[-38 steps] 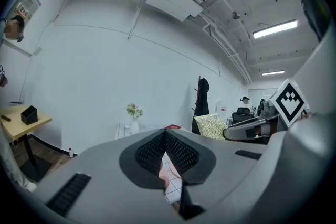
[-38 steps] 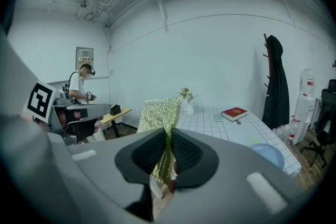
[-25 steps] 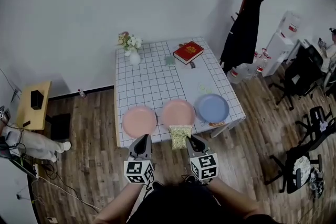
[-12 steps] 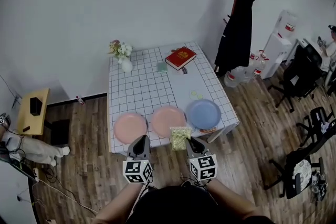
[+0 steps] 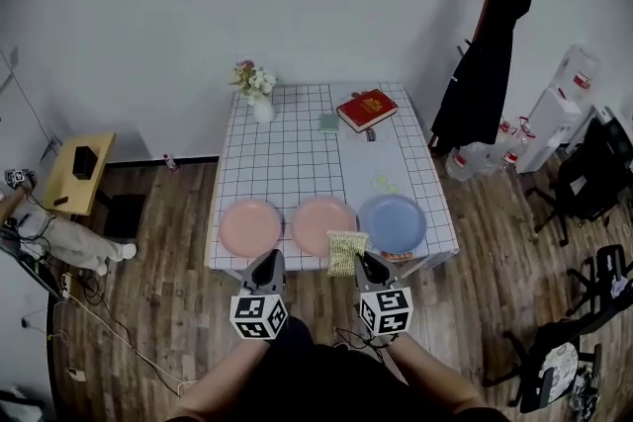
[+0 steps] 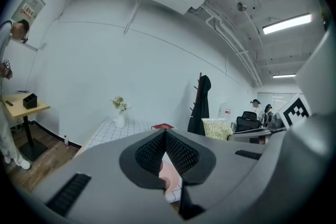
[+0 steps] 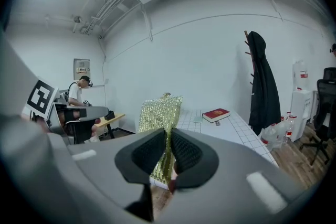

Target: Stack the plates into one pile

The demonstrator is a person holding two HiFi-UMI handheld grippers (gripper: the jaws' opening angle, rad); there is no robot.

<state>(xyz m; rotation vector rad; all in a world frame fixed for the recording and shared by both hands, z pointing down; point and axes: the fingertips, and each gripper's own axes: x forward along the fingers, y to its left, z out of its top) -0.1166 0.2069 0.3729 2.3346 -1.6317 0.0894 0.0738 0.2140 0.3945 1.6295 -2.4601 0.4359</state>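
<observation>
Three plates are sitting in a row along the worktop's (image 5: 287,163) near edge: one pink plate (image 5: 249,227), a second pink plate (image 5: 321,223) and one blue plate (image 5: 392,222). One red book (image 5: 367,109) and one vase of flowers (image 5: 261,106) are resting at the worktop's far end. One gold mesh pad (image 5: 345,252) is hanging over its near edge.

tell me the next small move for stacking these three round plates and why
Probably ease the right gripper forward and drop the yellow-green glittery cloth clamped in its jaws onto the bare white grid-patterned tabletop. The left pink round plate, middle pink round plate and blue round plate lie side by side, unstacked; freeing that gripper comes first.
</observation>
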